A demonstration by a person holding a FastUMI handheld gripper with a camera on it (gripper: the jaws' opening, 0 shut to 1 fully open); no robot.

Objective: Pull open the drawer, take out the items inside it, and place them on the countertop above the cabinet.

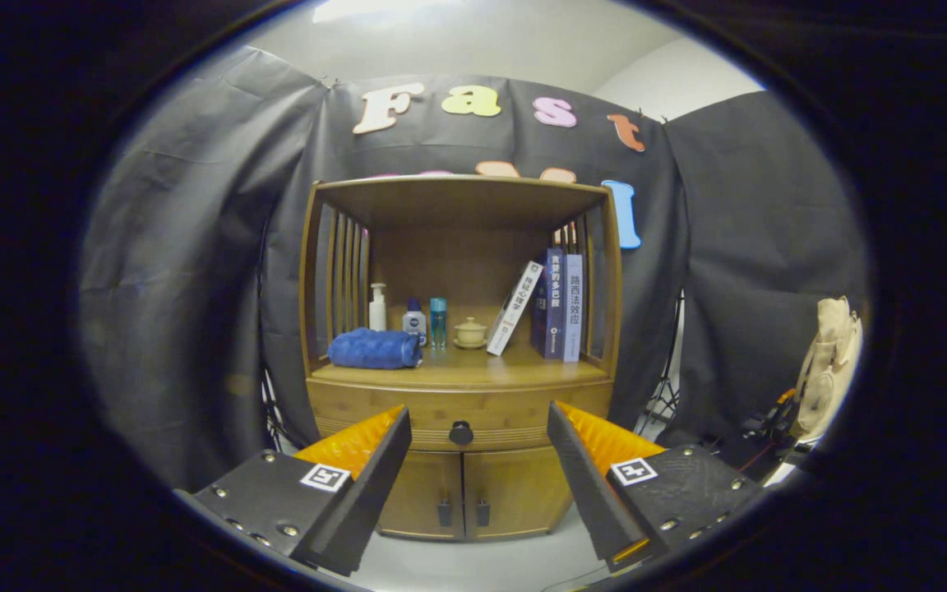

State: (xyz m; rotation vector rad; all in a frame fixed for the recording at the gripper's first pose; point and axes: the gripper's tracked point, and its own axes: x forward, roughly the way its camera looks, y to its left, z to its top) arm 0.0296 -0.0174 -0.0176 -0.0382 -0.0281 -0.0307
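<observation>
Booth, dark cloth behind wooden cabinet. Drawer closed under bench; round knob straight ahead, centred between fingers, well beyond. Tongs wide open, empty. Judgement: straight advance needed.

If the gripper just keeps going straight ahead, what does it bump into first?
Probably the drawer knob: it sits centred between the open gripper fingers, on the shut drawer. Depth is unclear.
</observation>
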